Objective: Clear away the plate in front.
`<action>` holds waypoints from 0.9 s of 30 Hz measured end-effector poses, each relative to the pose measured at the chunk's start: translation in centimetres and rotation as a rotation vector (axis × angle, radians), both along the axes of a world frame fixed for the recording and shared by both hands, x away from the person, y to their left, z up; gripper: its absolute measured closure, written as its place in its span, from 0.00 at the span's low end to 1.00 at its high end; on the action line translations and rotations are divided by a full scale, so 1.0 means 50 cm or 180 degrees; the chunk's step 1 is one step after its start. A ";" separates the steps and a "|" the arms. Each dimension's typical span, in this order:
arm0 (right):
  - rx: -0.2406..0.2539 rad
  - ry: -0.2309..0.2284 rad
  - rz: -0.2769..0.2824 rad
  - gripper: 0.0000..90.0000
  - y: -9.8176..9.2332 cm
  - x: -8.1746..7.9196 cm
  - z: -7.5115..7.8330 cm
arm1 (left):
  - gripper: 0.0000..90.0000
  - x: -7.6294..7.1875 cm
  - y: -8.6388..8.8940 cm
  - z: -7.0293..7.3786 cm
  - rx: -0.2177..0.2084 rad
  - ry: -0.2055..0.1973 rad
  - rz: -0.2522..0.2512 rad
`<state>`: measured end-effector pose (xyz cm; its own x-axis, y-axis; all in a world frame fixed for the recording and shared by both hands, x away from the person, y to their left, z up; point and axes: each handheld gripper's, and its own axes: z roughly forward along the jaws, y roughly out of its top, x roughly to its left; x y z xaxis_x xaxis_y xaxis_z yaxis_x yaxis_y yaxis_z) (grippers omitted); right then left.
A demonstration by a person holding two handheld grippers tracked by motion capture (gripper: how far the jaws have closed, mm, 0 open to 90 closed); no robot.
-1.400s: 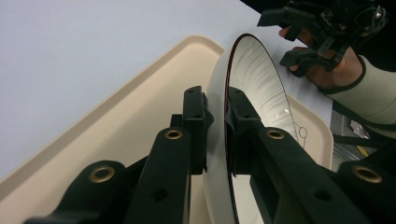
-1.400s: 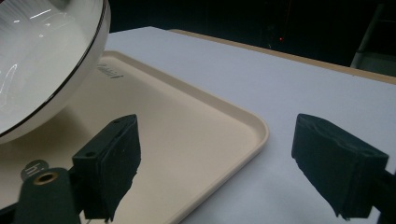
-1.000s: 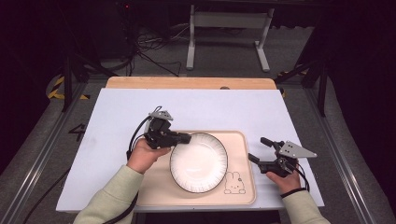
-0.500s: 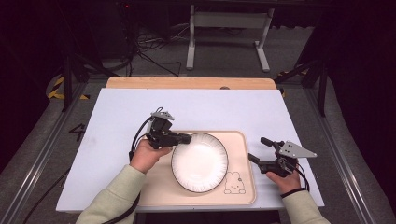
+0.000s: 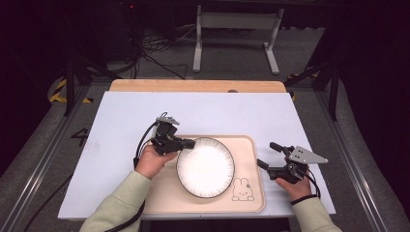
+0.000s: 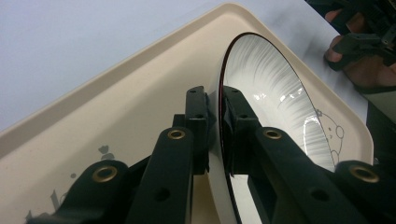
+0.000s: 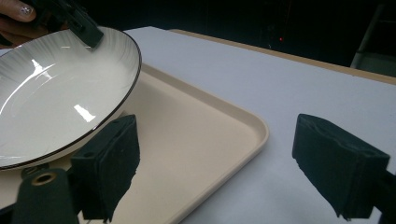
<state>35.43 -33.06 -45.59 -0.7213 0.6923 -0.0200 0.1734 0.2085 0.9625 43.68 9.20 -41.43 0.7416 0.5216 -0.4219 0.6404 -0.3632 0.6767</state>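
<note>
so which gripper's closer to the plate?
Left. The left gripper is clamped on the plate at its upper-left rim; the right gripper stands open off the tray's right edge, apart from it.

- The round white plate with a dark rim (image 7: 56, 98) is cut off at the left edge in the right gripper view.
- The beige plastic tray (image 6: 116, 112) has its near part hidden behind black jaws in the left gripper view.
- The printed rabbit (image 5: 243, 189) on the tray is too small to make out in detail.
</note>
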 end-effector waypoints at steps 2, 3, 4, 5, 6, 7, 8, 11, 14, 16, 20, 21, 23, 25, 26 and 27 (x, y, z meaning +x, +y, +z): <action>-0.0008 0.0002 -0.0002 0.17 0.000 0.000 0.000 | 0.91 0.001 0.001 -0.002 0.0024 -0.0022 0.0014; -0.0008 0.0002 -0.0002 0.17 0.000 0.000 0.000 | 0.91 0.001 0.001 -0.002 0.0024 -0.0022 0.0014; -0.0008 0.0001 -0.0002 0.17 0.000 0.000 0.000 | 0.91 0.002 0.001 -0.004 0.0034 -0.0015 0.0039; -0.0009 0.0000 -0.0002 0.17 0.000 0.000 0.000 | 0.90 0.002 0.001 -0.005 0.0039 -0.0015 0.0053; -0.0012 -0.0006 0.0002 0.17 0.000 0.000 0.000 | 0.90 0.002 0.001 -0.006 0.0068 -0.0016 0.0065; -0.0012 -0.0006 0.0002 0.17 0.000 0.000 0.000 | 0.90 0.002 0.001 -0.006 0.0068 -0.0016 0.0065; -0.0010 -0.0008 0.0004 0.17 0.000 0.000 0.000 | 0.90 0.002 0.001 -0.008 0.0084 -0.0019 0.0074; -0.0015 -0.0006 0.0011 0.17 0.000 0.000 0.000 | 0.90 0.003 0.000 -0.013 0.0160 -0.0015 0.0118; -0.0024 -0.0006 0.0006 0.17 0.000 0.000 0.000 | 0.88 0.006 0.001 -0.018 0.0194 0.0007 0.0124; -0.0027 -0.0006 0.0007 0.17 0.000 0.000 0.000 | 0.86 0.008 0.001 -0.021 0.0190 0.0058 0.0146; -0.0029 -0.0005 0.0009 0.17 0.000 0.000 0.000 | 0.86 0.008 0.000 -0.023 0.0251 0.0044 0.0160; -0.0029 -0.0005 0.0009 0.17 0.000 0.000 0.000 | 0.86 0.009 0.000 -0.025 0.0285 0.0040 0.0160; -0.0029 -0.0004 0.0009 0.17 0.000 0.000 0.000 | 0.85 0.010 -0.001 -0.029 0.0314 0.0050 0.0172; -0.0031 -0.0005 0.0010 0.17 0.001 0.000 0.000 | 0.84 0.011 -0.002 -0.033 0.0338 0.0070 0.0180; -0.0031 -0.0005 0.0010 0.17 0.001 0.000 0.000 | 0.84 0.012 -0.002 -0.034 0.0339 0.0080 0.0179; -0.0032 -0.0004 0.0012 0.17 0.001 0.000 0.000 | 0.83 0.013 -0.002 -0.035 0.0339 0.0085 0.0177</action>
